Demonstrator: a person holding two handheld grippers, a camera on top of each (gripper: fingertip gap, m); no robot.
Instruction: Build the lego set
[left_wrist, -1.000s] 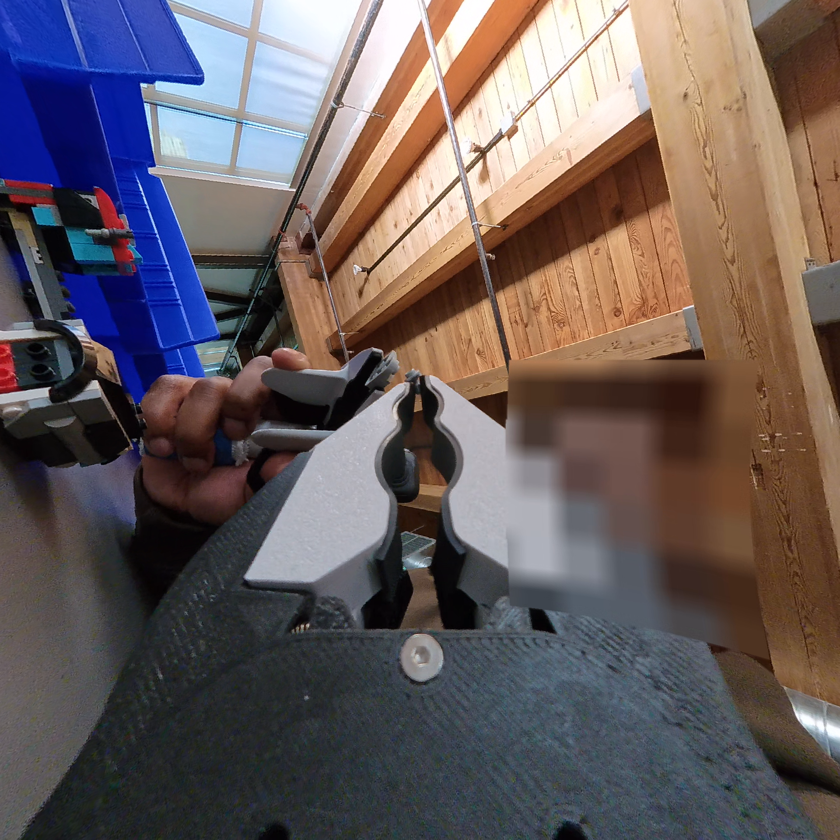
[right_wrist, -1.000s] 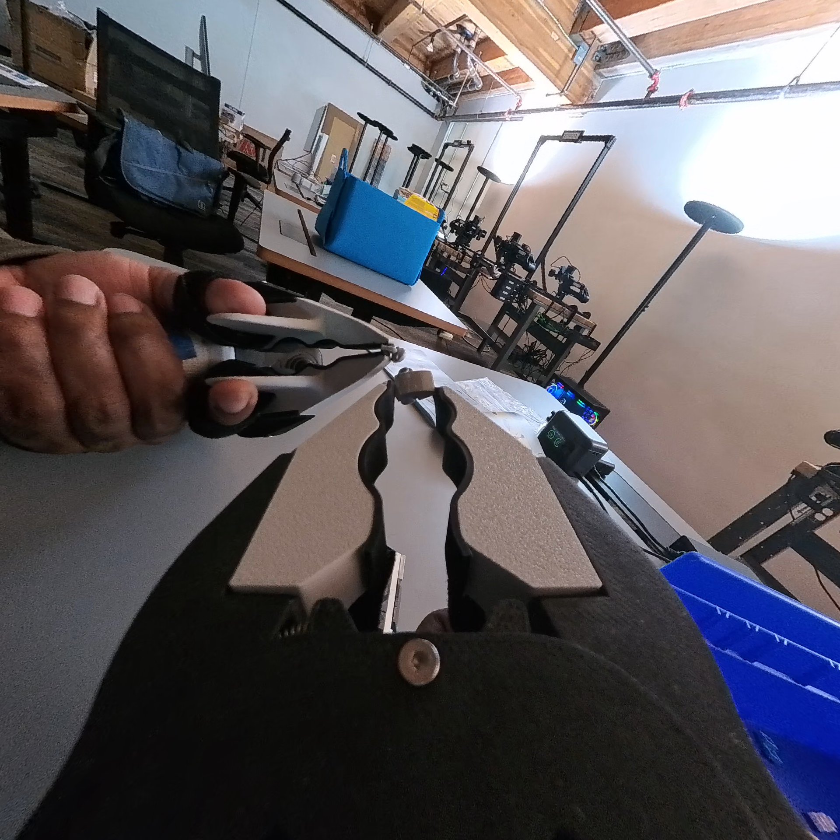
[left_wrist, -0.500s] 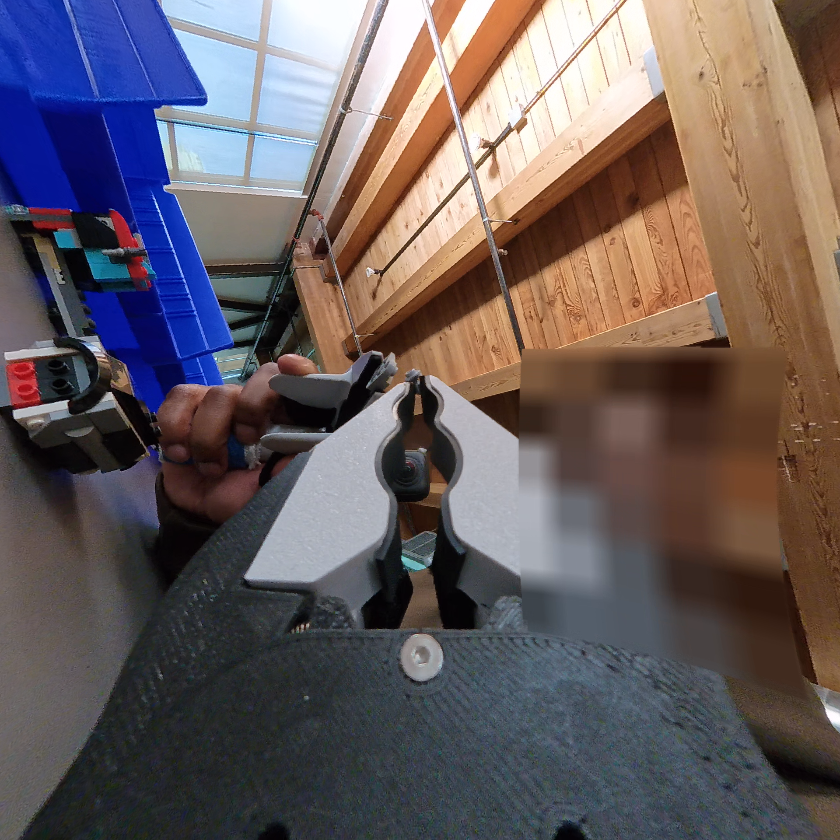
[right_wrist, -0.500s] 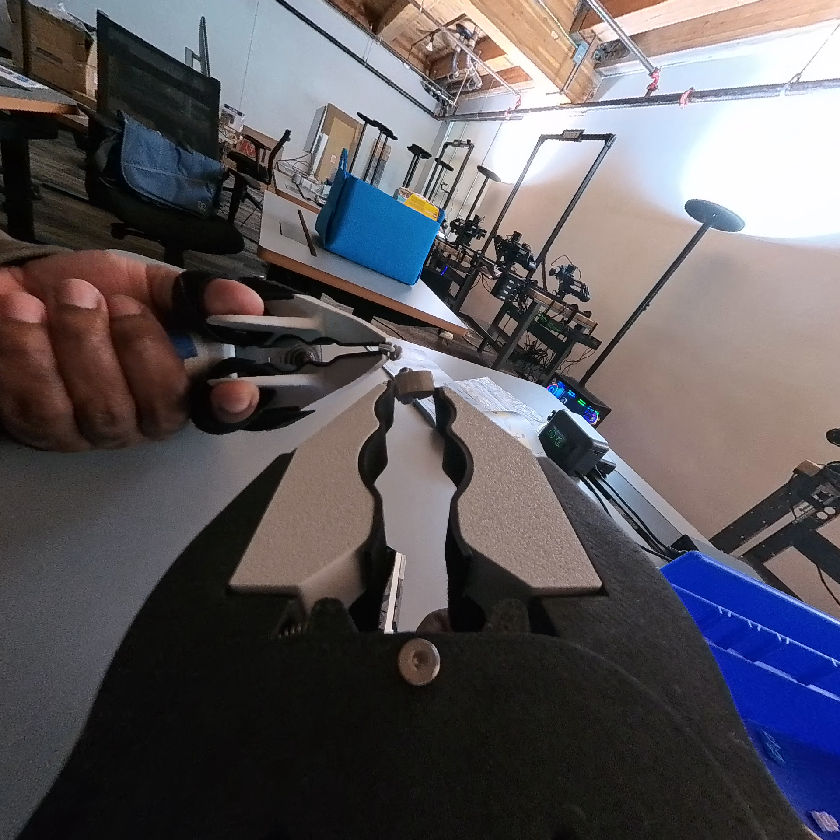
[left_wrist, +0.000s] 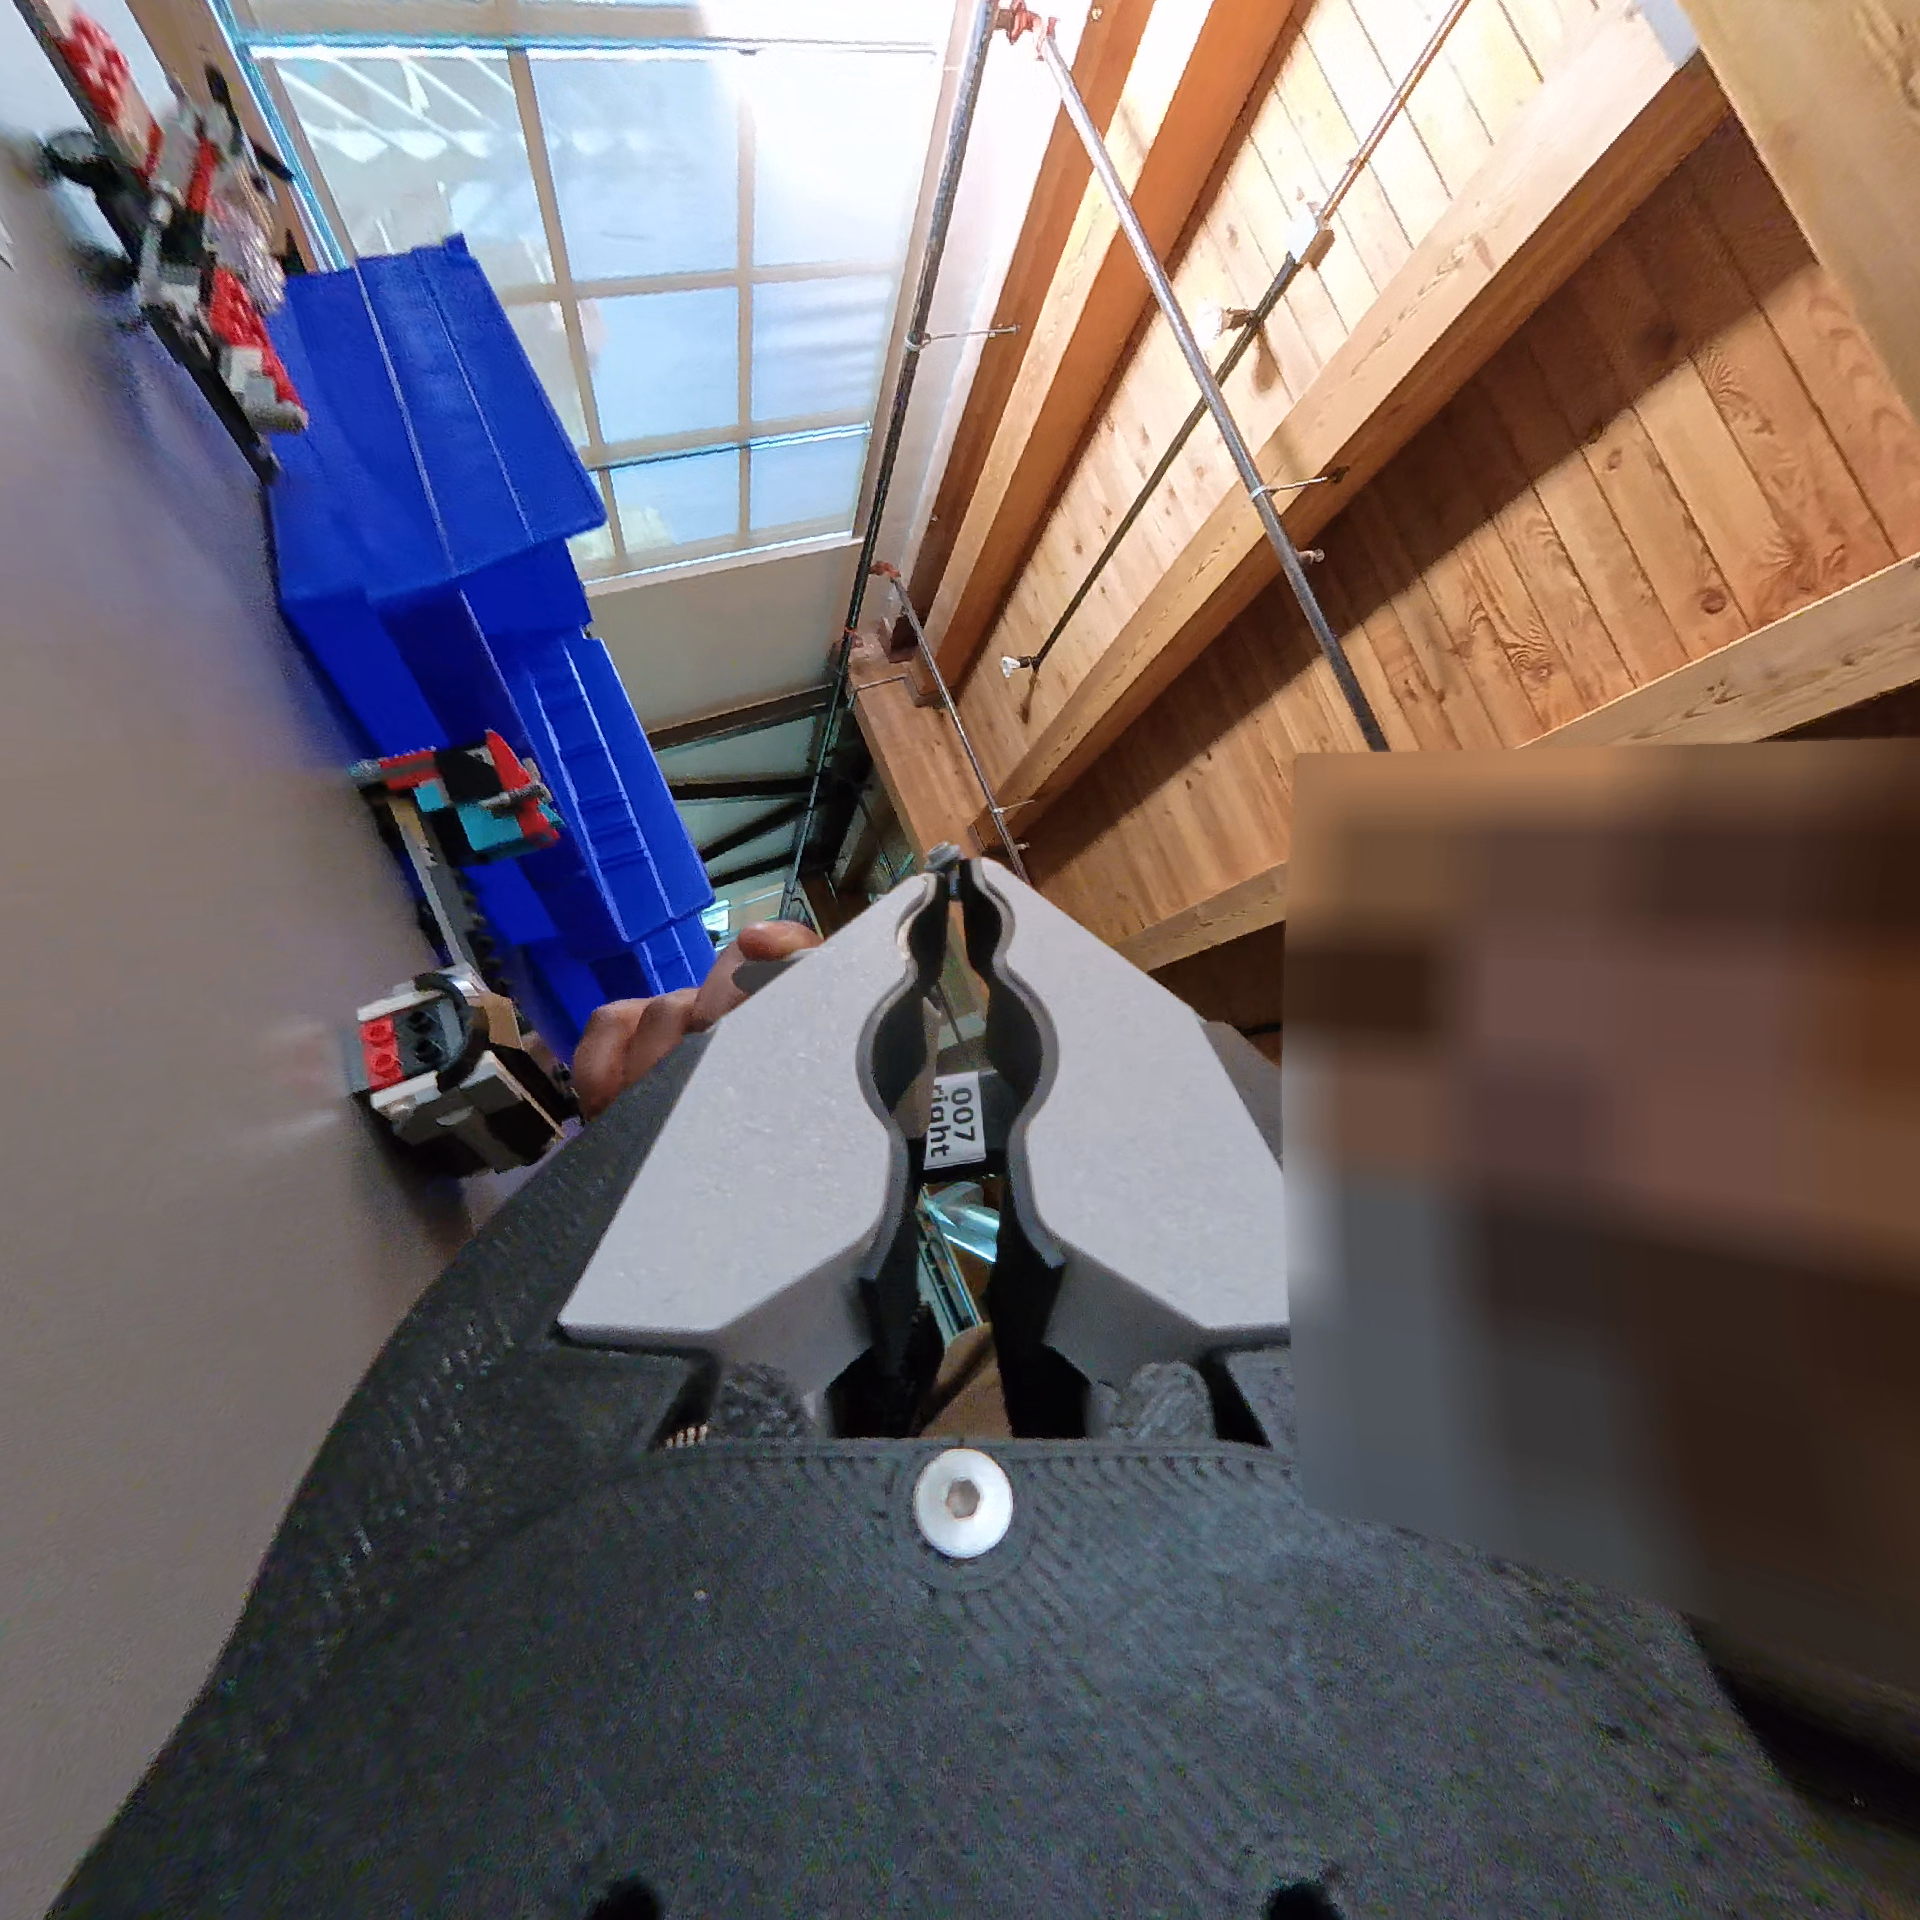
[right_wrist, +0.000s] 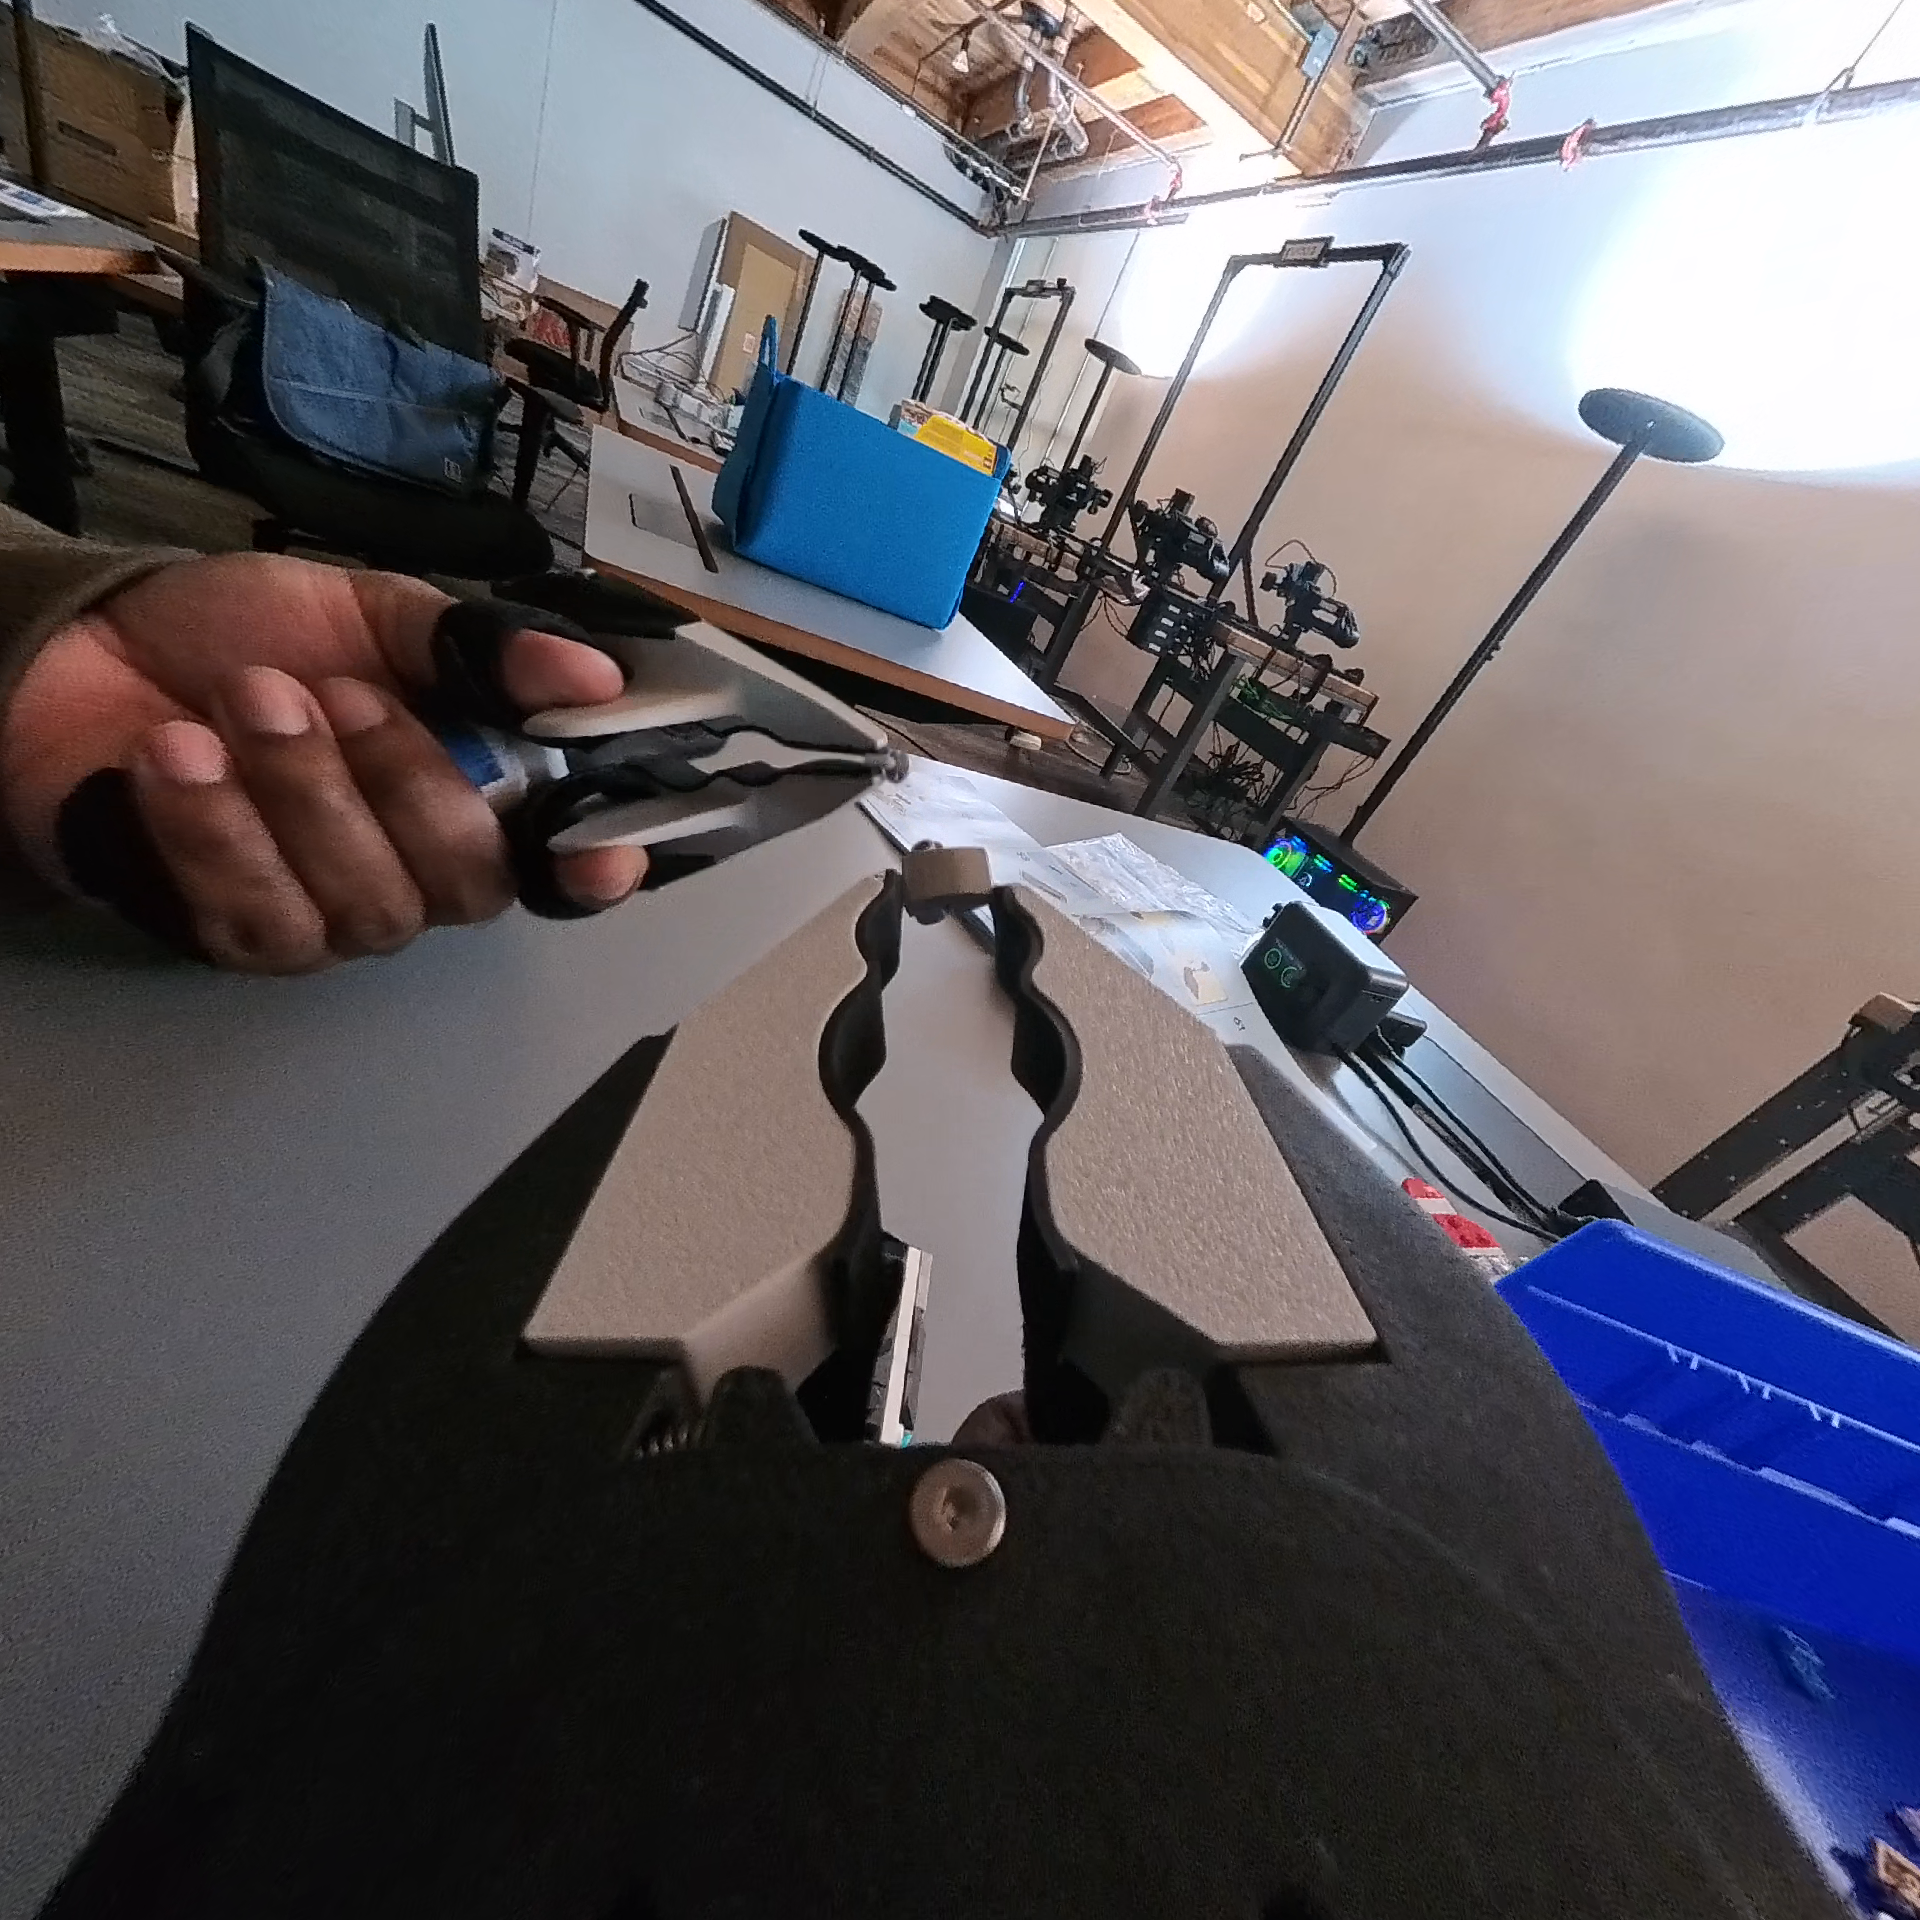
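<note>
My left gripper (left_wrist: 948, 881) is shut on a small grey pin (left_wrist: 943, 858) that sticks out of its tips. It also shows in the right wrist view (right_wrist: 871, 762), held in a hand (right_wrist: 260, 748), with the pin (right_wrist: 891, 766) at its tips. My right gripper (right_wrist: 940, 902) is shut on a small grey-brown round piece (right_wrist: 948, 875) above the grey table (right_wrist: 312, 1143). The pin's tip stands a little above and left of the round piece, apart from it. In the left wrist view my own fingers mostly hide the right gripper.
Blue bins (left_wrist: 468, 582) stand along the table with brick models beside them (left_wrist: 447, 1070) (left_wrist: 468, 805). In the right wrist view a blue bin (right_wrist: 1714, 1403) sits at the right, with a black device (right_wrist: 1325, 987) and paper sheets (right_wrist: 1091, 873) ahead. The gap from one gripper's tips to the other's is roughly 5 cm.
The left gripper has turned and drawn slightly up and away from the round piece, and its view has swung toward the window. Both grasps are unchanged. The right gripper has barely moved.
</note>
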